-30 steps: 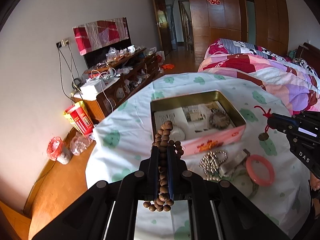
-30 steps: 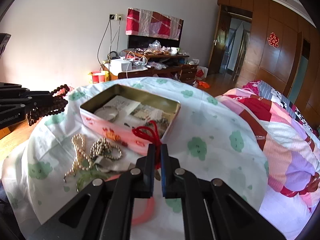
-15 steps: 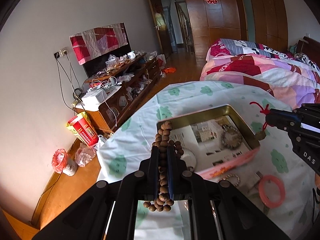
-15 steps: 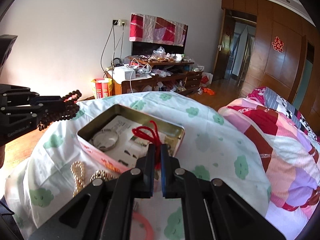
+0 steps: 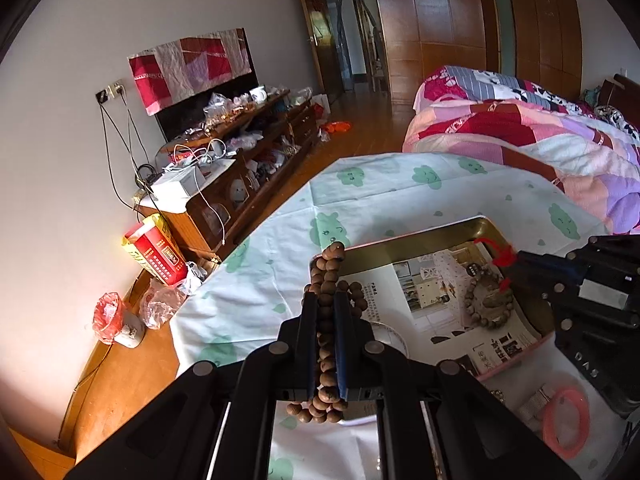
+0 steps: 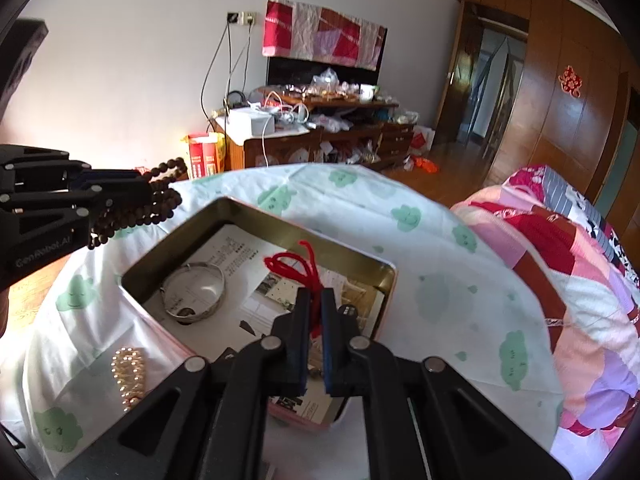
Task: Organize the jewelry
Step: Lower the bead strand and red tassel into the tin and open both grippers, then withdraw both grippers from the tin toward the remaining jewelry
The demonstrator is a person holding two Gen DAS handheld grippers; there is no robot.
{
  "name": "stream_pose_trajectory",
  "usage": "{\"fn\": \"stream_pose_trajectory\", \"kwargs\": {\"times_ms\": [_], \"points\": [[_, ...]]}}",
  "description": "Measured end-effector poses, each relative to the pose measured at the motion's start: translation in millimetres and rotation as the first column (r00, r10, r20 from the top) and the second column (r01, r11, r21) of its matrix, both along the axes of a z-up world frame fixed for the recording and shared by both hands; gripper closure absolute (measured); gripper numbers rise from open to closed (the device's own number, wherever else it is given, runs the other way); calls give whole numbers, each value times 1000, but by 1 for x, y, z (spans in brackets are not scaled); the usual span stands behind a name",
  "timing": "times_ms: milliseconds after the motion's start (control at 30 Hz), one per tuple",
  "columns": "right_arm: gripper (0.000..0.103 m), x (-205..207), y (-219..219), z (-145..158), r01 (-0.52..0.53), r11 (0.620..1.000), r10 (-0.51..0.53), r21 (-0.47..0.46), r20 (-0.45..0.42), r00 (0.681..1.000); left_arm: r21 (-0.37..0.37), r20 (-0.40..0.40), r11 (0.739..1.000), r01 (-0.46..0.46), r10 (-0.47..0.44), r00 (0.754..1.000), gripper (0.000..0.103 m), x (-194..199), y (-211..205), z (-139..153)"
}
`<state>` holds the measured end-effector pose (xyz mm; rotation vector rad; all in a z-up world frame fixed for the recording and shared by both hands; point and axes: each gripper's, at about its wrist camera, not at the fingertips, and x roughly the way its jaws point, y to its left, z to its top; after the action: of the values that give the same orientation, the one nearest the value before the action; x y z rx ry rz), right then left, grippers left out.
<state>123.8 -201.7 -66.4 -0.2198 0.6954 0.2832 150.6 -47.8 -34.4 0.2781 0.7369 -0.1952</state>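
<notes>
Both hand-held grippers clamped: left (image 5: 327, 300) w/ beads (image 5: 326, 320), right (image 6: 316, 300) w/ red cord (image 6: 298, 264).

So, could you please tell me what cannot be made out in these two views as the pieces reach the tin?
- Left wrist view: the silver bangle in the tin is mostly hidden behind the left gripper and its wooden bead strand.
- Right wrist view: whatever hangs on the red cord is hidden behind the right gripper.
- Left wrist view: the pink bangle is partly cut off by the right gripper's body.
- Both views: the print lining the tin is too small to read.
</notes>
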Motion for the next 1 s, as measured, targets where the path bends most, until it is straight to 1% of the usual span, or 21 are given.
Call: {"fn": "stream_pose_trajectory", "kwargs": {"times_ms": [67, 167, 233, 267, 300, 333, 367, 400, 433, 467, 533, 633, 700, 767, 900, 1000], "points": [[97, 5, -1, -8, 8, 1000, -8, 5, -21, 1000, -1, -8, 1000, 7, -7, 1000, 96, 5, -4, -4], [96, 10, -5, -15, 27, 1000, -27, 15, -36, 999, 31, -24, 999, 4, -4, 1000, 95, 9, -10, -12], [94, 10, -6, -18, 36, 999, -36, 13, -39, 999, 53, -26, 999, -5, 6, 1000, 93, 10, -11, -16], [89, 9, -6, -19, 39, 999, -38, 9, -40, 998, 65, -22, 998, -10, 11, 1000, 90, 10, -12, -17], [81, 8, -7, -20, 40, 999, -40, 7, -40, 998, 71, -16, 997, -15, 16, 1000, 78, 9, -11, -18], [76, 7, -8, -20, 44, 999, -44, 3, -37, 998, 74, -7, 997, -26, 27, 1000, 57, 8, -9, -18], [63, 6, -8, -20, 48, 999, -48, 2, -35, 998, 79, 9, 996, -45, 44, 999, 46, 6, -6, -17], [54, 5, -10, -19, 54, 999, -54, 5, -32, 998, 82, 29, 995, -58, 56, 998, 30, 4, -4, -16], [51, 4, -11, -18, 58, 998, -58, 9, -28, 998, 83, 52, 994, -69, 65, 996, 27, 0, -1, -15], [50, 1, -13, -17, 65, 998, -65, 14, -22, 998, 79, 55, 994, -72, 67, 996, 27, -1, 2, -16], [50, 0, -14, -17, 73, 997, -73, 16, -23, 997, 66, 33, 995, -77, 75, 997, 27, -4, 7, -18], [49, -4, -14, -19, 80, 997, -79, 17, -33, 996, 68, 22, 992, -105, 104, 994, 27, -10, 14, -23], [42, -9, -15, -20, 86, 996, -86, 18, -30, 996, 55, 12, 992, -112, 111, 994, 27, -14, 19, -28], [41, -13, -16, -21, 91, 996, -91, 24, -29, 995, 52, 2, 991, -127, 127, 992, 27, -17, 21, -33], [41, -17, -17, -23, 96, 995, -95, 31, -42, 995, 39, -14, 989, -144, 144, 989, 27, -24, 25, -38], [41, -23, -19, -22, 108, 993, -107, 36, -40, 993, 30, 1, 987, -158, 158, 987, 27, -34, 27, -35]]}}
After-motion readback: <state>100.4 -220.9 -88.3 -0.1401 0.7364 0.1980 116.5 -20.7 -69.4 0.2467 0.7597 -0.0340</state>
